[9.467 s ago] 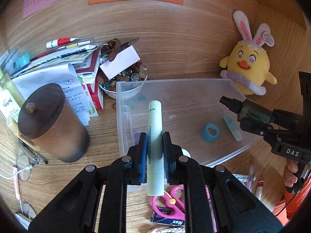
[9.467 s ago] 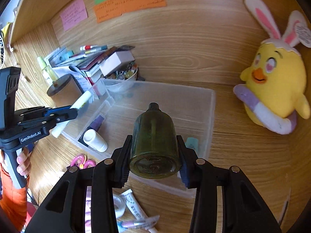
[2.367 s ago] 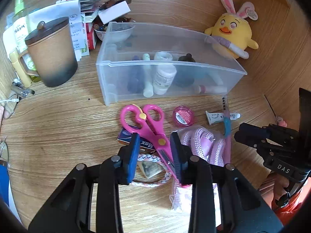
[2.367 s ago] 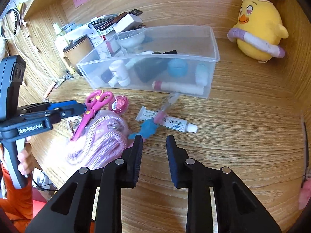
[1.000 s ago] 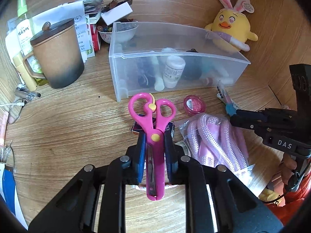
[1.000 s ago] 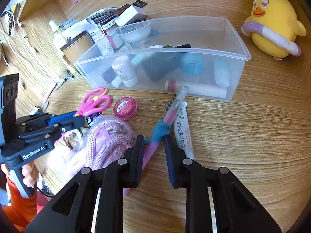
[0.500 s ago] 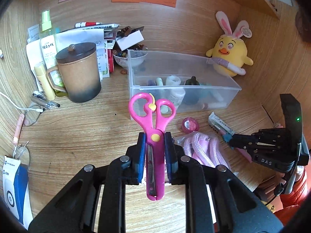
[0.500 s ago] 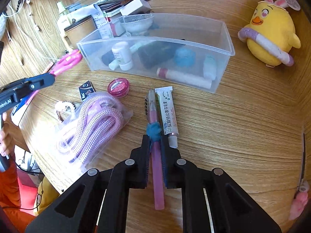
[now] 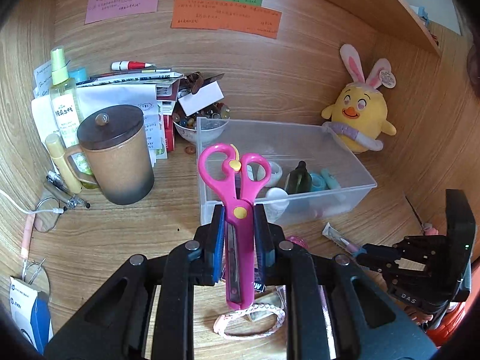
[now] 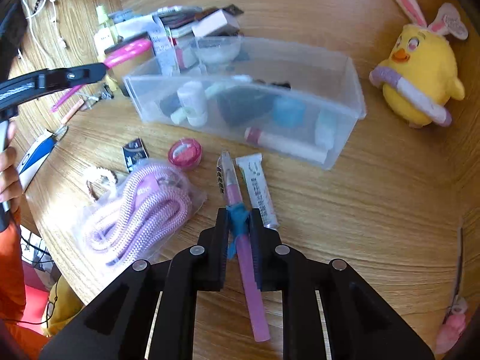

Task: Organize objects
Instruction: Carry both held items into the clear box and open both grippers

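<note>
My left gripper [image 9: 239, 213] is shut on pink scissors [image 9: 235, 180], handles forward, held above the desk in front of the clear plastic bin [image 9: 354, 165]. In the right wrist view the scissors [image 10: 127, 52] show at the left. My right gripper [image 10: 238, 217] is shut on a pink pen [image 10: 243, 240] with a blue ornament, low over the desk. The bin [image 10: 355, 96] holds a white bottle [image 10: 193, 102], a dark bottle [image 10: 243, 105], blue tape [image 10: 289, 109] and tubes.
On the desk lie a white tube [image 10: 258, 189], a pink round tin [image 10: 184, 153], a bagged purple rope [image 10: 144, 210] and a small black box [image 10: 135, 151]. A lidded brown mug [image 9: 115, 153], papers, a bead bowl [image 9: 201, 120] and a yellow chick plush [image 9: 358, 114] stand around the bin.
My left gripper has risen with the scissors toward the bin. My right gripper has closed on the pink pen and stays low over the desk.
</note>
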`<state>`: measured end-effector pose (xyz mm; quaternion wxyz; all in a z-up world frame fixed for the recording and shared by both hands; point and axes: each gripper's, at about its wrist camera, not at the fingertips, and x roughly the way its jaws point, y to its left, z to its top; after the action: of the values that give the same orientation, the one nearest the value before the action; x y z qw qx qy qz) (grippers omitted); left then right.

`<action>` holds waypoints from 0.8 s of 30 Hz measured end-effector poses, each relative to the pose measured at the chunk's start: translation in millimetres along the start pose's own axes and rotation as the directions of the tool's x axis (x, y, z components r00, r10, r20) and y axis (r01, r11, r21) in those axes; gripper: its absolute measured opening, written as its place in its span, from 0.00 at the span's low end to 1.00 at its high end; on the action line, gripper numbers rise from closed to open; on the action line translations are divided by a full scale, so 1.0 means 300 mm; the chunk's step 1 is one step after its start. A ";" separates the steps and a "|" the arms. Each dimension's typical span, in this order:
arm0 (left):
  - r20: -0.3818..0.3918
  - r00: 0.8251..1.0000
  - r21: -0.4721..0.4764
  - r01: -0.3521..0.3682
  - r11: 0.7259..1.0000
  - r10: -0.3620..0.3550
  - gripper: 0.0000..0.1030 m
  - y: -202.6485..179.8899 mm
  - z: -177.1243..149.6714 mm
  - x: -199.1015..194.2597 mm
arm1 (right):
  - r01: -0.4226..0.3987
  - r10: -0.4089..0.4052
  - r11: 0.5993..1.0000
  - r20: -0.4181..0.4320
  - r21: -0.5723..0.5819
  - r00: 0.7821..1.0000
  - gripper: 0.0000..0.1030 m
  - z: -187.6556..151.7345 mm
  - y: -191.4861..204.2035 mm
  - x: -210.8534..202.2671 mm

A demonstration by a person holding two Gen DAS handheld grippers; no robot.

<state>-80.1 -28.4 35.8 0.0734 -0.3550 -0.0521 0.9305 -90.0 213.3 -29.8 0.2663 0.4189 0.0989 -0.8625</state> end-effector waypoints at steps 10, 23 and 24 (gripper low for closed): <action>-0.021 1.000 0.014 0.012 1.000 -0.012 0.17 -0.011 0.100 0.080 | 0.031 -0.034 0.999 0.182 0.021 0.983 0.12 0.190 -0.053 -0.152; -0.142 0.989 0.033 0.036 0.999 -0.031 0.17 -0.041 0.147 0.254 | 0.006 -0.010 0.999 0.100 0.033 0.995 0.12 0.410 -0.132 0.071; -0.151 0.988 0.035 0.036 0.999 -0.030 0.17 -0.042 0.148 0.266 | 0.003 -0.006 1.000 0.086 0.031 0.996 0.12 0.417 -0.131 0.095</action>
<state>-167.3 -4.0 18.6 0.0992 -0.4217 -0.0348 0.9006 -209.6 186.4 24.8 0.2618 0.3851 0.0750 -0.8818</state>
